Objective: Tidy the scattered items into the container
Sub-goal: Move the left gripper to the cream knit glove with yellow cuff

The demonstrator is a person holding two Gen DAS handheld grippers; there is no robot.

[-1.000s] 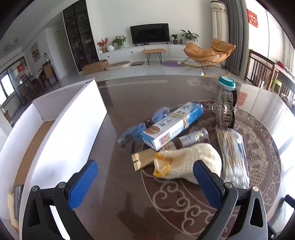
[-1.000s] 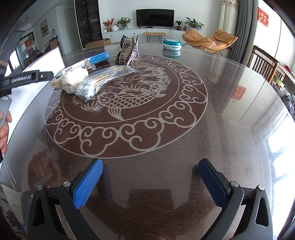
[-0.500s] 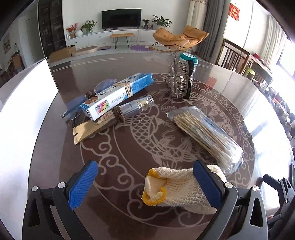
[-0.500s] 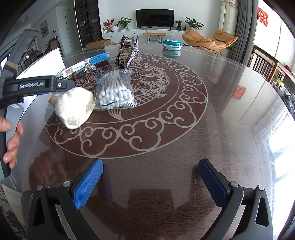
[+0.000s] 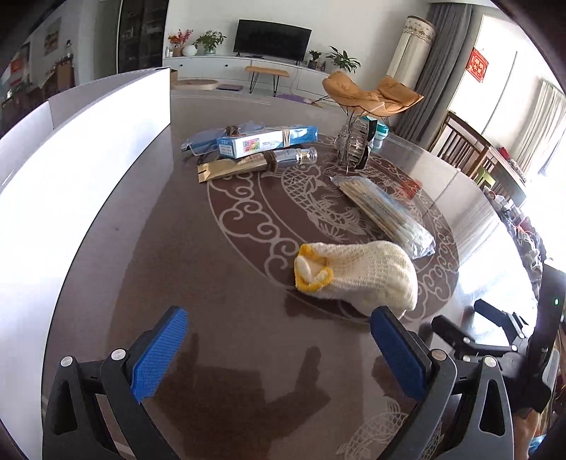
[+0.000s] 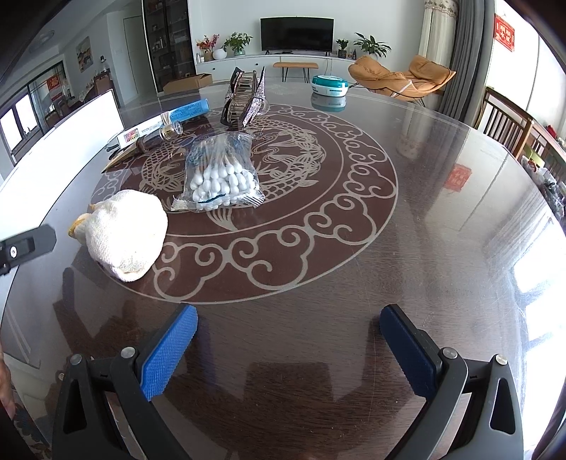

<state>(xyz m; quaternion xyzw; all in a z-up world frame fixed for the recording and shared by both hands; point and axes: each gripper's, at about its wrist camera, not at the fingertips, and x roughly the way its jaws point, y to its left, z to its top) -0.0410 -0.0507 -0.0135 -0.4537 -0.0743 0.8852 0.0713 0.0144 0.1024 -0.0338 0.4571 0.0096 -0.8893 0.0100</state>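
A white wall (image 6: 382,21) at the far end carries a dark flat television (image 6: 296,30) above a long white cabinet (image 6: 247,67) topped with potted plants (image 6: 237,41) and a vase of red flowers (image 6: 205,45). A small wooden bench (image 6: 295,66) stands on the pale floor before it. An orange lounge chair (image 6: 403,76) sits beside grey curtains (image 6: 467,60). Bright daylight pours in from the right, past wooden chairs (image 6: 509,120). A dark glass display cabinet (image 6: 168,42) stands at the left.
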